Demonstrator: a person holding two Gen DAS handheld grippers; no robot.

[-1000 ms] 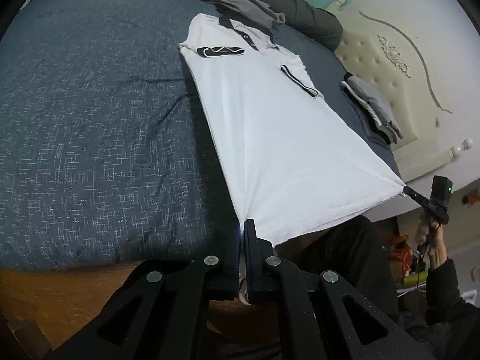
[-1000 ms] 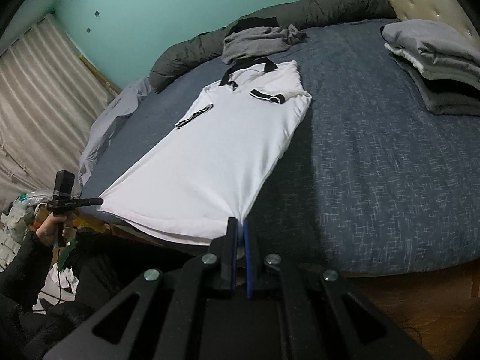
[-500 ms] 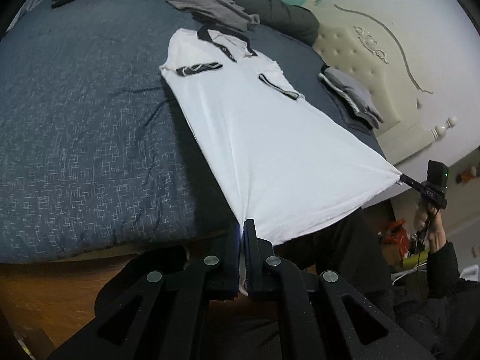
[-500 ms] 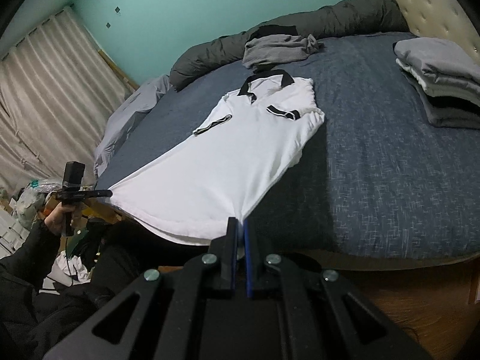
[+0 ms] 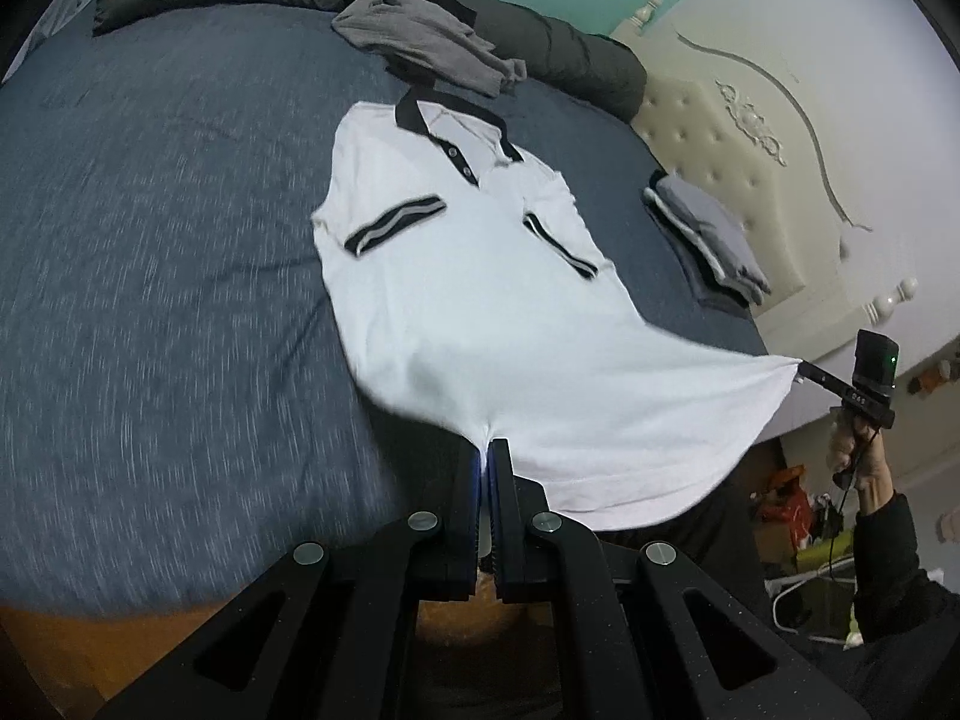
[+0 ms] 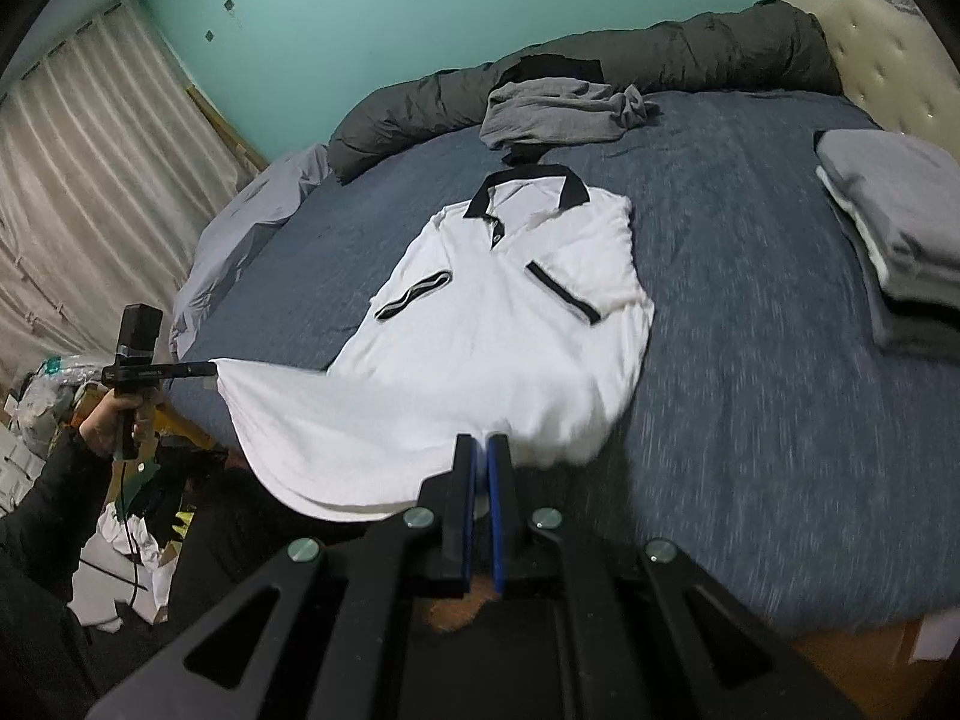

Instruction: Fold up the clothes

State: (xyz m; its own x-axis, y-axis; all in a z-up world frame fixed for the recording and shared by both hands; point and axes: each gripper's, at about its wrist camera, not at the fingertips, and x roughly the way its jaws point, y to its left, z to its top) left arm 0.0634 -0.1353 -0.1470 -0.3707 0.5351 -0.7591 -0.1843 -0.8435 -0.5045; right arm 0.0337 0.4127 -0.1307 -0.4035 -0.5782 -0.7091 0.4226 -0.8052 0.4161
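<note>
- left gripper [image 5: 485, 450]: jaws pressed together on one bottom corner of the polo shirt's hem, at the near edge of the bed; also seen from the right wrist view, held out to the side with the hem corner in its tip.
- right gripper [image 6: 481, 450]: jaws pressed together on the other bottom corner of the hem, likewise at the near edge.
- polo shirt [image 5: 480, 300]: white, short-sleeved, face up, lengthwise on the bed [image 5: 150, 300] with the collar toward the far edge. hem end lifted clear of the near edge and stretched between the two grippers, sagging a little in the middle; upper body lies flat on the cover.
- shirt details: black collar [image 6: 528, 186], buttoned placket, both sleeves folded inward over the chest, each showing a black cuff band with a white stripe.
- bed cover: dark blue with fine white flecks, blurred toward the near edge.
- folded stack of clothes [image 6: 894, 240]: grey and dark pieces, at the headboard-side edge, well apart from the shirt.
- crumpled grey garment [image 6: 558, 111]: just beyond the collar, near the far edge.
- dark rolled duvet [image 6: 660, 54]: along the far edge.
</note>
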